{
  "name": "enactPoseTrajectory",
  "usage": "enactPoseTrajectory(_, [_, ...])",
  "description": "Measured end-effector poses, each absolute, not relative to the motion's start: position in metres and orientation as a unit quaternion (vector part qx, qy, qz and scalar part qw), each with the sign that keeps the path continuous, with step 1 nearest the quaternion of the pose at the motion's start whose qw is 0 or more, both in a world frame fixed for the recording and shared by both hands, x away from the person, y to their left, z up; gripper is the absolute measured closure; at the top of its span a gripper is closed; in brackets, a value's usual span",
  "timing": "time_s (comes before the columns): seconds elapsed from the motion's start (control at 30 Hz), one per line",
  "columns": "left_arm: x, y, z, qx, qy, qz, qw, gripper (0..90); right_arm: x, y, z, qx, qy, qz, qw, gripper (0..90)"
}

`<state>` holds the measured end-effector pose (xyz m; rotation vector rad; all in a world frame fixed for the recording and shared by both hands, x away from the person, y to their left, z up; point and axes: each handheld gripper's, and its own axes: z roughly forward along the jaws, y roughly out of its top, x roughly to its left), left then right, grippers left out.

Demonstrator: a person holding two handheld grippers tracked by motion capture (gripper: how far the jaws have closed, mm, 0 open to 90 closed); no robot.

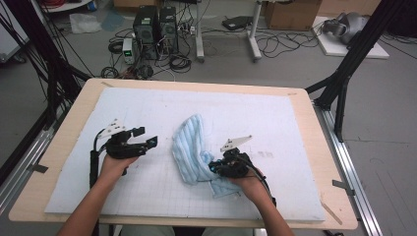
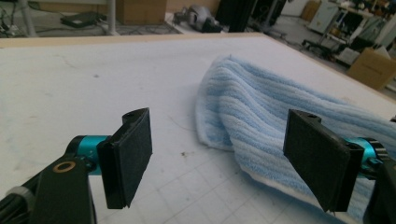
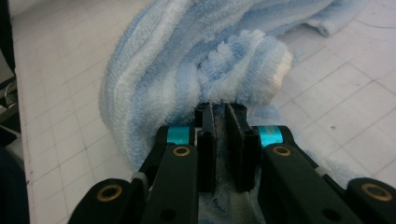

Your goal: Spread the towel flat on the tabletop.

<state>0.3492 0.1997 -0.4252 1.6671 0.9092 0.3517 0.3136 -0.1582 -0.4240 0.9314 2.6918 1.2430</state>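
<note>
A light blue towel [image 1: 193, 150] is lying crumpled near the middle of the white mat [image 1: 147, 108], bunched into a long ridge that is running from the far side toward the person. Nothing about it is looking folded or flattened yet, so the work is being judged as only just begun.

The towel's near end is being pinched by the right gripper [image 1: 214, 167]. In the right gripper view its jaws are being held nearly together, with a gathered tuft of towel [image 3: 233, 70] squeezed between the pads [image 3: 206, 135] and bulging out past the tips. One grip is therefore being counted as done.

The left gripper [image 1: 147, 137] is being held well to the left of the towel, just above the mat, with nothing in it. In the left gripper view its jaws are being kept wide apart, and the towel [image 2: 280, 116] is lying ahead and to the right of them, untouched by the pads [image 2: 130, 158].

A second hold by the left gripper is being judged as outstanding, and so is the whole of the spreading or folding, whichever is being intended.
</note>
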Motion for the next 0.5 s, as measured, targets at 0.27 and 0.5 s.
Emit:
enactPoseTrajectory(0.27, [0.361,0.144,-0.439,0.779,0.350,0.126,0.505,25.5,0.311,-0.194,-0.401,0.358,0.795,0.480,0.095,54.9])
enactPoseTrajectory(0.5, [0.360,0.126,-0.451,0.847,0.293,0.139,0.421,58.4,0.319,-0.219,-0.399,0.409,0.757,0.493,0.128,51.6])
